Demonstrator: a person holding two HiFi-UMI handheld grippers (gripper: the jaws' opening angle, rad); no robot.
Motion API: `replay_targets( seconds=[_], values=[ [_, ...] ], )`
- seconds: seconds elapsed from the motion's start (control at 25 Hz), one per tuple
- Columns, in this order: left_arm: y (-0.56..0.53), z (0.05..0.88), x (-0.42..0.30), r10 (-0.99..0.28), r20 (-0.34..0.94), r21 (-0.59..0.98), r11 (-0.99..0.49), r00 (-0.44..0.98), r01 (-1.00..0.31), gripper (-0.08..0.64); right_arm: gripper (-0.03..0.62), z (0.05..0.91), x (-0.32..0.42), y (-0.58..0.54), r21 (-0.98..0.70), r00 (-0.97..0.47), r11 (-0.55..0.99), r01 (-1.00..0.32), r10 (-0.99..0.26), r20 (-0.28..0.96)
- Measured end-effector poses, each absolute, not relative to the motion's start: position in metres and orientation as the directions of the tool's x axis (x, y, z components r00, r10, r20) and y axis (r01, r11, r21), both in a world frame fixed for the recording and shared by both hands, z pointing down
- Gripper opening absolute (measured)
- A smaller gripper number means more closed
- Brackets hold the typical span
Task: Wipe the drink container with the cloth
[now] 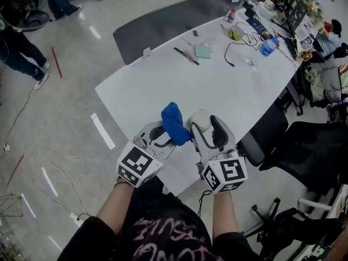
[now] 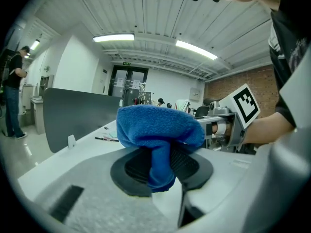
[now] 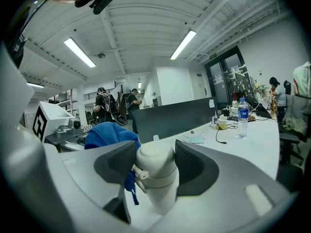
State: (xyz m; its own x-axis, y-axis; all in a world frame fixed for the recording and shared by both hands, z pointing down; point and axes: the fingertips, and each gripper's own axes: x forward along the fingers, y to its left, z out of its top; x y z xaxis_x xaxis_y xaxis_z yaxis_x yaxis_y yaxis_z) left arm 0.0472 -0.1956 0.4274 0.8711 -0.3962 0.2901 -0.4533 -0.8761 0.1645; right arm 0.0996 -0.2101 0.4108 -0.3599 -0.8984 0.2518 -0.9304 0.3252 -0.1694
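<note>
1. Head view: the left gripper [image 1: 163, 139] has its jaws clenched on the blue cloth [image 1: 175, 123], which sits just left of the drink container [image 1: 200, 120]. The right gripper [image 1: 205, 132] grasps that container over the near corner of the white bench [image 1: 228, 86]. I cannot tell whether the cloth and container touch. A slip here would likely send the container past the bench edge.
2. Left gripper view: only a narrow fold of cloth is pinched between the pads, and the bulk is bunched above them. A hard rub against the container could tug that fold free, leaving bare jaws to do the wiping.
3. Right gripper view: the pale, smooth container stands upright between wide-set pads that press its sides. A blue cord [image 3: 129, 183] dangles at its left. Sideways pressure from the cloth, which is on the container's left, may twist or tilt it in the grip. The cord could also snag the cloth.
</note>
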Motion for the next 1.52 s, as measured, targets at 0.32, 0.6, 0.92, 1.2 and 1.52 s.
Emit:
replay_targets(
  seconds=[0.32,0.6,0.92,1.2,1.52],
  values=[
    [-0.202,0.436,0.067,-0.310,0.321,0.163,-0.913,0.895,-0.374,0.098,0.253,0.411,0.102,-0.214,-0.175,-0.353,0.316,-0.932,-0.901,0.253],
    [-0.204,0.441,0.072,-0.260,0.313,0.192,-0.925,0.914,-0.329,0.098,0.253,0.411,0.104,-0.213,-0.181,-0.350,0.311,-0.933,-0.902,0.253],
    [-0.205,0.461,0.073,-0.234,0.336,0.230,-0.919,0.912,-0.321,0.098,0.255,0.410,0.106,-0.215,-0.184,-0.351,0.310,-0.933,-0.900,0.260],
    [-0.201,0.503,0.073,-0.194,0.415,0.249,-0.916,0.889,-0.316,0.098,0.256,0.408,0.102,-0.215,-0.177,-0.358,0.319,-0.931,-0.892,0.276],
    [-0.201,0.552,0.073,-0.166,0.502,0.256,-0.909,0.849,-0.329,0.100,0.256,0.411,0.101,-0.217,-0.176,-0.352,0.313,-0.933,-0.893,0.281]
  ],
)
